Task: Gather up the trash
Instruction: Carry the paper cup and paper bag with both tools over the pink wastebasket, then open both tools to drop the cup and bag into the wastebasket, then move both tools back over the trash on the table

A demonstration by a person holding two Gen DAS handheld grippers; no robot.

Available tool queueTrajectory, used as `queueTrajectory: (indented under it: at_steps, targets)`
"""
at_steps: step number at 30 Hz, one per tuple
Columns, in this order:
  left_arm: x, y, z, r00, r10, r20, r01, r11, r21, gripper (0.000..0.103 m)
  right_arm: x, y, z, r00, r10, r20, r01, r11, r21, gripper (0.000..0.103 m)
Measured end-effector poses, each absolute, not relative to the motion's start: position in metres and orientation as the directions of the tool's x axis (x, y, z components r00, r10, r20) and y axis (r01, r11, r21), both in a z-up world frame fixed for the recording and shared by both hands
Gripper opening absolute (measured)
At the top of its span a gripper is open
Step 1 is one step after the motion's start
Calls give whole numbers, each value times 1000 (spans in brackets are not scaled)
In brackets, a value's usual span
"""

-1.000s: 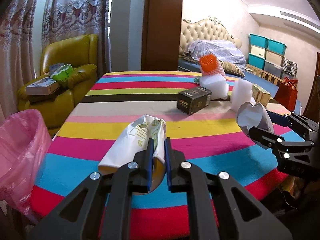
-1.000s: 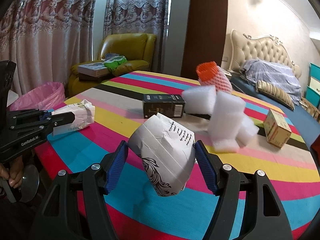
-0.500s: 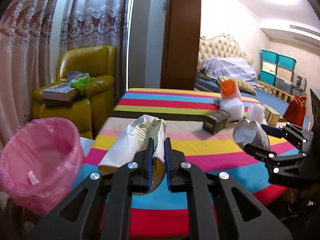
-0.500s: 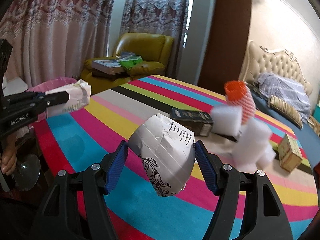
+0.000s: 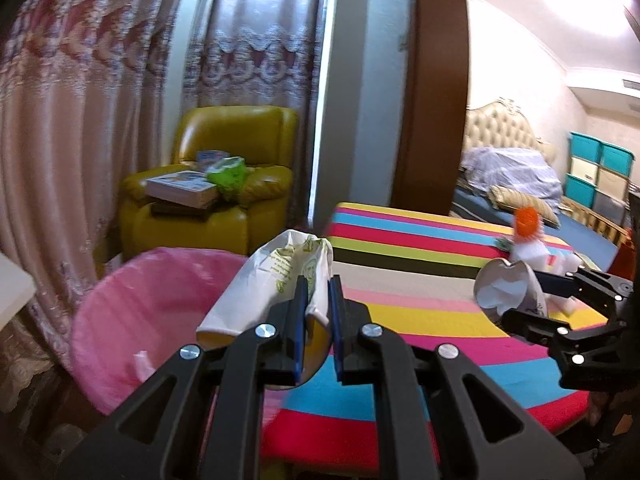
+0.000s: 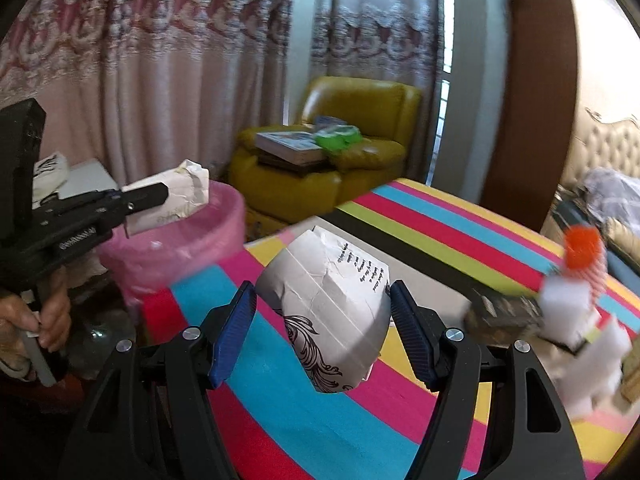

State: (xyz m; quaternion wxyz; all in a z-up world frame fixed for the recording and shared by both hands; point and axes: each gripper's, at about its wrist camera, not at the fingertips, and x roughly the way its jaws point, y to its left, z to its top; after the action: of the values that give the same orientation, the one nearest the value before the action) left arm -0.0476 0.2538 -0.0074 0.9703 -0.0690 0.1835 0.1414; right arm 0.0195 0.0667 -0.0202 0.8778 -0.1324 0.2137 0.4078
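Far left, the pink bin (image 5: 132, 320) stands just off the bench's (image 5: 420, 292) corner, and that bin is our landmark. Inside it there's only a small pale scrap or two showing, so by the look of it the collecting has hardly filled it. Just right of the bin, the left gripper (image 5: 318, 312) has its fingers pressed together on a flattened paper bag (image 5: 276, 280), which in the left view hangs over the bin's near rim and in the right view rides above the rim. I'd judge this one is a release away from being binned. Further right of the bin, over the striped cloth, the right gripper (image 6: 320, 320) has its fingers spread wide but clamped on either side of a crumpled paper cup (image 6: 328, 308), clear of the bench and short of the bin. So two pieces are in the air, neither dropped yet. Well right of the bin, at the bench's far side, more is waiting: a dark box (image 6: 504, 312), white foam blocks (image 6: 568, 308) beside it, and an orange net sleeve (image 6: 584, 252) on top of the foam, all rather blurred. My read: early to middle of the job, with two drops pending and that far cluster left to fetch.
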Motion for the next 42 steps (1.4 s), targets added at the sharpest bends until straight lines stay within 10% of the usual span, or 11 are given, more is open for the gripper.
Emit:
queueTrajectory:
  at_steps: [20, 22, 28, 42]
  targets:
    - [-43, 411, -28, 799, 369, -474, -490, 857, -159, 13, 30, 235, -1, 359, 784, -507, -914, 405, -20, 67]
    - [-44, 420, -35, 776, 394, -492, -526, 834, -163, 41, 38, 245, -2, 335, 786, -519, -917, 400, 14, 77]
    - [-71, 419, -49, 746, 446, -494, -591, 786, -183, 68, 47, 229, 5, 351, 802, -483, -898, 435, 69, 78]
    - [-58, 319, -22, 831, 370, -414, -451, 885, -115, 98, 63, 86, -11, 542, 694, -474, -772, 634, 44, 78]
